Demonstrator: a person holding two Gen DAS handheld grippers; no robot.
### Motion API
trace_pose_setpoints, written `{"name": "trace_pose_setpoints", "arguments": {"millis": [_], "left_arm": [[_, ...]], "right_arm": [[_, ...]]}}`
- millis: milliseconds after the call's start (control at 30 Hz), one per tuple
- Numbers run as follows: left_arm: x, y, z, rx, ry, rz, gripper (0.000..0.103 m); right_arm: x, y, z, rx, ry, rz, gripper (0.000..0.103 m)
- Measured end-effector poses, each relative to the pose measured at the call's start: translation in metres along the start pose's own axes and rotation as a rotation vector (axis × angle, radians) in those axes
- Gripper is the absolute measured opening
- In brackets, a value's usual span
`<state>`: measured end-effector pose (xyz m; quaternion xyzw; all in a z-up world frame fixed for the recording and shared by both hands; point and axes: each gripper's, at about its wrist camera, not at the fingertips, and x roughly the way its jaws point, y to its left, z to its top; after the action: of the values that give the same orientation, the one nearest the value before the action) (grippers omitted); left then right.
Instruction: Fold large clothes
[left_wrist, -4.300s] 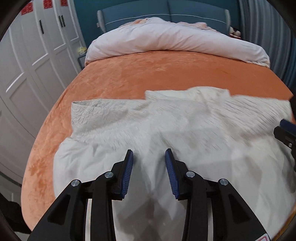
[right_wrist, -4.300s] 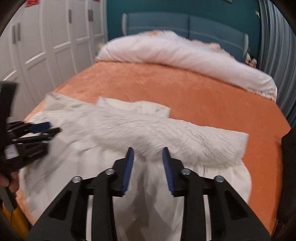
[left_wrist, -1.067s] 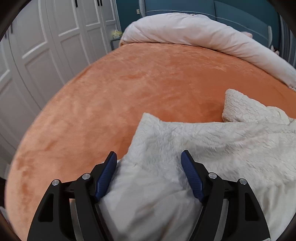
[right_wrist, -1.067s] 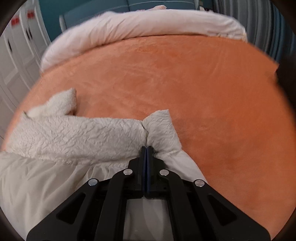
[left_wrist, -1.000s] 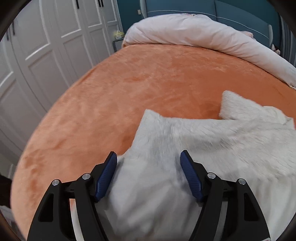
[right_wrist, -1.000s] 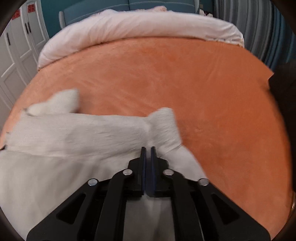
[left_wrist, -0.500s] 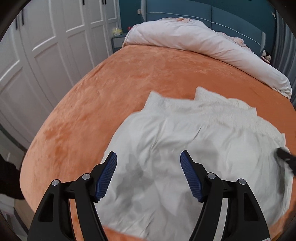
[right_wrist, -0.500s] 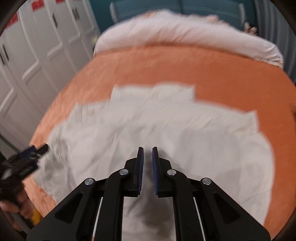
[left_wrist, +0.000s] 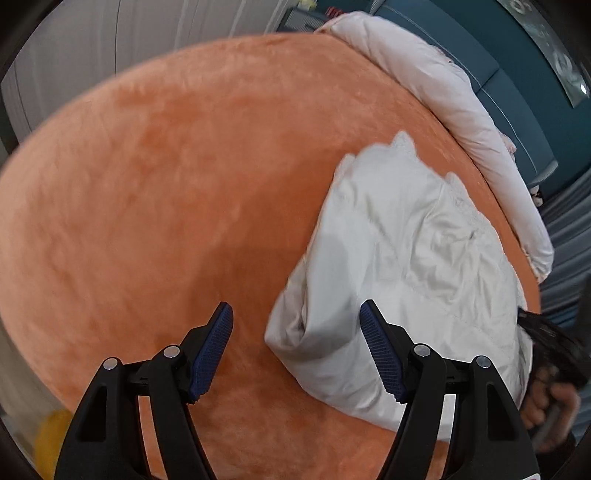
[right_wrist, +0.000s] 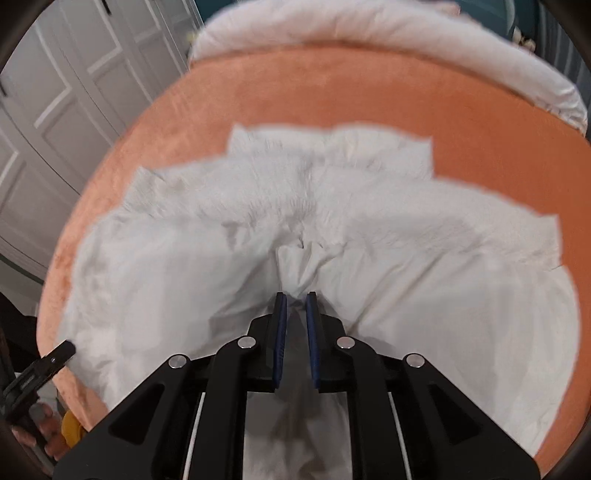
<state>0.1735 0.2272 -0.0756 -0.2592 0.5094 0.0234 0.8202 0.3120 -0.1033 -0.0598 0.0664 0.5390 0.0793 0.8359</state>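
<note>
Moved: your left gripper (left_wrist: 295, 347) swung away from the garment (left_wrist: 399, 258), jaws wide, empty.
Right gripper (right_wrist: 294, 325): narrow, fabric bunched between the pads; whether pinched, I cannot tell.
Garment: on the orange bed (left_wrist: 147, 184), near its foot edge.
Handling: soft, light, limp; take the corners.

The left gripper (left_wrist: 295, 347) hangs above the bed with its jaws spread wide and nothing between the blue pads (left_wrist: 211, 351); in the right wrist view its black tip (right_wrist: 55, 356) shows at the lower left edge, a hand (right_wrist: 46, 428) wrapped around its handle. The right gripper (right_wrist: 295, 314) has its jaws drawn close with a narrow gap, cloth (right_wrist: 295, 273) bunched between the pads. In the left wrist view it appears blurred at the right edge, gripped by a hand (left_wrist: 550, 406).
</note>
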Motion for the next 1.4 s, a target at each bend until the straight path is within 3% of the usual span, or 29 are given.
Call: {"name": "trace_pose_setpoints", "arguments": {"millis": [100, 167, 300, 333, 367, 433, 467, 567, 767, 867, 967, 1067, 1167, 1400], "left_arm": [[0.022, 0.002, -0.004, -0.036, 0.03, -0.041, 0.074], [0.028, -0.007, -0.004, -0.024, -0.004, -0.055, 0.08], [0.042, -0.027, 0.004, -0.003, -0.007, -0.098, 0.079], [0.044, -0.03, 0.007, -0.006, -0.002, -0.121, 0.073], [0.045, -0.034, 0.009, -0.011, 0.01, -0.161, 0.058], [0.039, -0.041, 0.013, -0.007, 0.01, -0.203, 0.038], [0.035, -0.045, 0.015, 0.009, 0.0, -0.217, 0.019], [0.007, -0.067, 0.018, 0.079, -0.045, -0.251, 0.012], [-0.045, -0.136, 0.008, 0.262, -0.123, -0.238, 0.01], [-0.063, -0.168, 0.003, 0.348, -0.156, -0.219, 0.01], [-0.075, -0.182, -0.003, 0.391, -0.173, -0.209, 0.01], [-0.078, -0.197, -0.009, 0.413, -0.188, -0.206, 0.009], [-0.084, -0.216, -0.02, 0.459, -0.196, -0.214, 0.009], [-0.071, -0.291, -0.062, 0.696, -0.18, -0.201, 0.009]], "right_arm": [[0.018, 0.003, -0.003, -0.014, 0.008, -0.015, 0.009], [0.021, 0.004, -0.004, -0.02, 0.007, -0.025, 0.008], [0.03, 0.009, -0.007, -0.062, -0.017, -0.051, 0.008], [0.032, 0.01, -0.008, -0.065, -0.025, -0.055, 0.008], [0.034, 0.011, -0.009, -0.068, -0.034, -0.06, 0.008], [0.038, 0.011, -0.011, -0.074, -0.061, -0.066, 0.008], [0.038, 0.01, -0.013, -0.074, -0.076, -0.066, 0.008], [0.041, 0.009, -0.019, -0.081, -0.118, -0.07, 0.008], [0.03, -0.004, -0.013, -0.039, -0.105, -0.012, 0.008], [-0.02, -0.032, -0.027, 0.07, -0.147, 0.09, 0.011], [-0.053, -0.05, -0.058, 0.078, -0.165, 0.124, 0.011], [-0.042, -0.056, -0.084, 0.075, -0.096, 0.172, 0.011], [-0.031, -0.054, -0.092, 0.066, -0.098, 0.171, 0.01], [0.004, -0.057, -0.089, 0.07, -0.096, 0.25, 0.0]]}}
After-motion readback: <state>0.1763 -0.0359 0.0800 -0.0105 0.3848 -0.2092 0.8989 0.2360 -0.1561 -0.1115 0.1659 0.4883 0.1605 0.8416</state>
